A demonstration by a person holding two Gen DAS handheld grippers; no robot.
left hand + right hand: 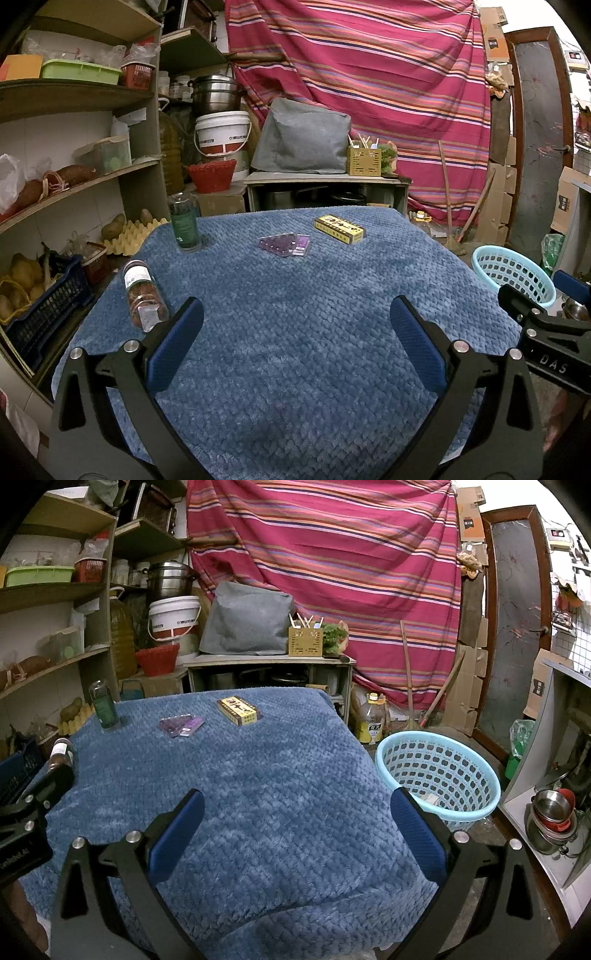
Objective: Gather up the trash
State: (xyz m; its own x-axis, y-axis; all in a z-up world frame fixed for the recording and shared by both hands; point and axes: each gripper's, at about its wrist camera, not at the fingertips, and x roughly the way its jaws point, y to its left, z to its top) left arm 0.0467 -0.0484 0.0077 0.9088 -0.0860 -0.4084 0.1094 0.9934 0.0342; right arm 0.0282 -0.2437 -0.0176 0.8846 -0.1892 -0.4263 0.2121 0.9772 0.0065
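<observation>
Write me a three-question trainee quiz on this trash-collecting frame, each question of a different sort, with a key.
1. True or false: the small clear bottle nearest the left hand-held gripper is standing upright.
2. Multiple choice: where is the light blue basket? A) on the blue cloth B) on the floor beside the table's right edge C) on the shelf
3. Fill in: the purple blister pack lies between the green bottle and the ____ box.

Key
1. False; it lies on its side on the blue cloth.
2. B. The right hand-held gripper is open beside it, holding nothing.
3. Yellow.
</observation>
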